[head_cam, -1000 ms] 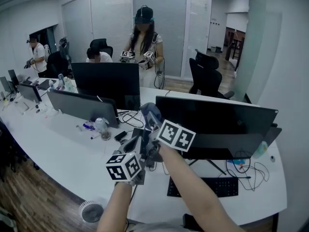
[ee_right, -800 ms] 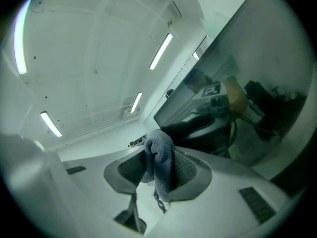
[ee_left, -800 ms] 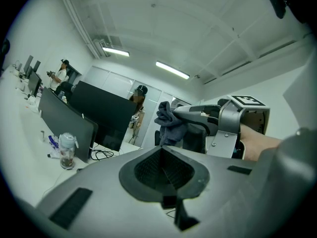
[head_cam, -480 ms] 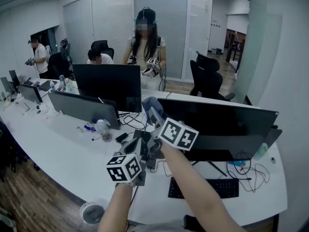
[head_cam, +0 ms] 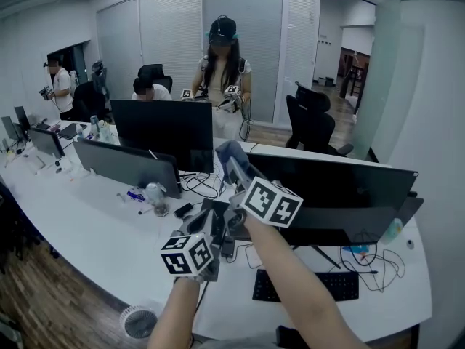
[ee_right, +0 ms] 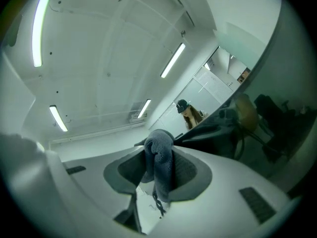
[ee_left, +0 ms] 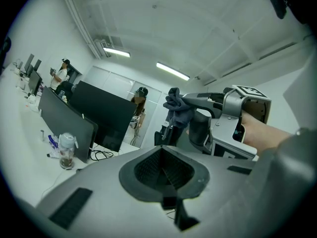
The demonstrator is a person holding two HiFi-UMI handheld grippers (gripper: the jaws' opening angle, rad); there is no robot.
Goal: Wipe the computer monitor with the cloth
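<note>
Clearly, your right tongs (ee_right: 157,155) pinch the grey cloth (ee_right: 160,163), which hides their tips. Your left tongs (ee_left: 163,166) are pressed together, empty. They cover the monitor's (head_cam: 349,191) left edge.

cool, dim office light from ceiling strip lamps (ee_right: 41,29); heavy fisheye warping at edges.

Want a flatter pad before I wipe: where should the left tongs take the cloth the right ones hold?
Probably the drooping end of the cloth, just beyond the tips of the right tongs, coming from below. It is wadded at the pinch, so only that loose end gives a thin fold. The left tongs are shut and empty; open them first.
</note>
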